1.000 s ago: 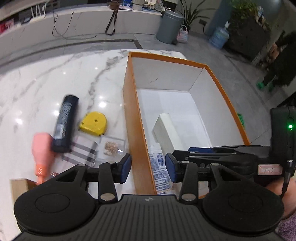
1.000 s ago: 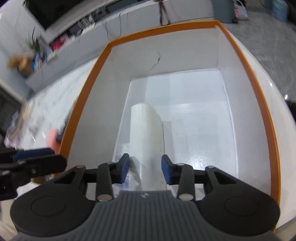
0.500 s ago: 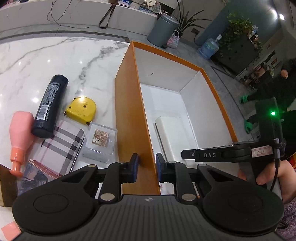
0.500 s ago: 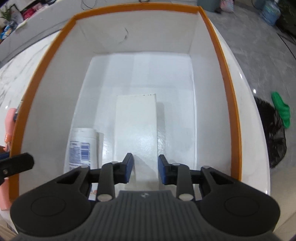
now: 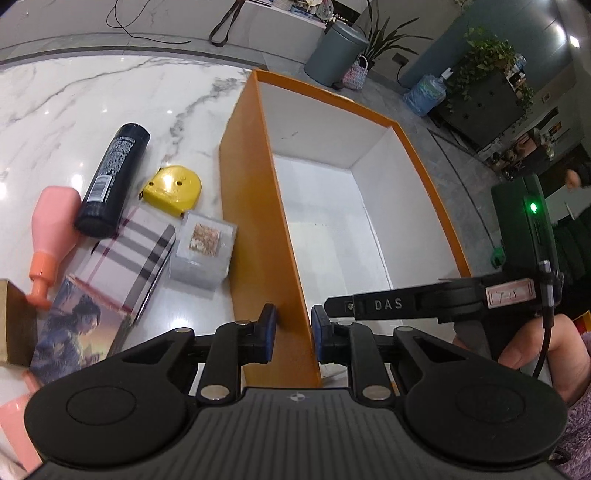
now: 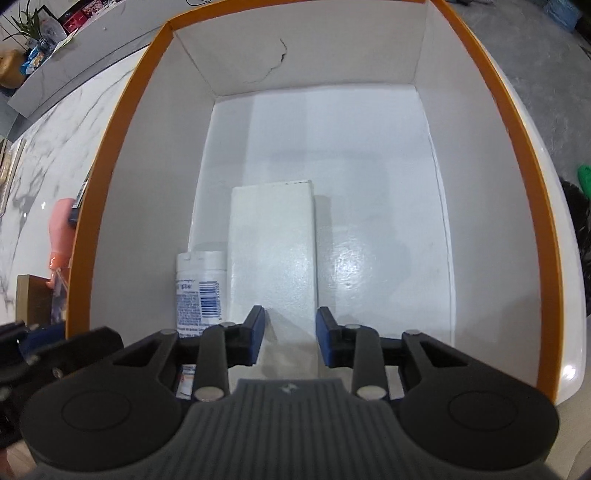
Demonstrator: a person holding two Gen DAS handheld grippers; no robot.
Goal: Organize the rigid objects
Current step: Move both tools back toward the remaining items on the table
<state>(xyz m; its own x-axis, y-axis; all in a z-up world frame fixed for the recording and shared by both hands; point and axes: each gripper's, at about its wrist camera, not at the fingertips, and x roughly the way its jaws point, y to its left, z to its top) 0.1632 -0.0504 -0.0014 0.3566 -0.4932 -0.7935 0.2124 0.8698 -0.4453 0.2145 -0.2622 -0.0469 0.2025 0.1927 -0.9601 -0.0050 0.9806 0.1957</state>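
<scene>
This is looking like a lobby or lounge of an office or commercial building rather than a home. A wide white marble bench (image 5: 74, 110) is carrying the scattered items, and behind it a long marble ledge (image 5: 155, 18) is running along a polished grey stone floor (image 5: 399, 110). A grey pedal bin (image 5: 336, 46) is standing by a water-cooler jug (image 5: 424, 94), potted plants (image 5: 487, 55) are growing before teal walls, and a seated person (image 5: 576, 177) is showing at the far right.
</scene>
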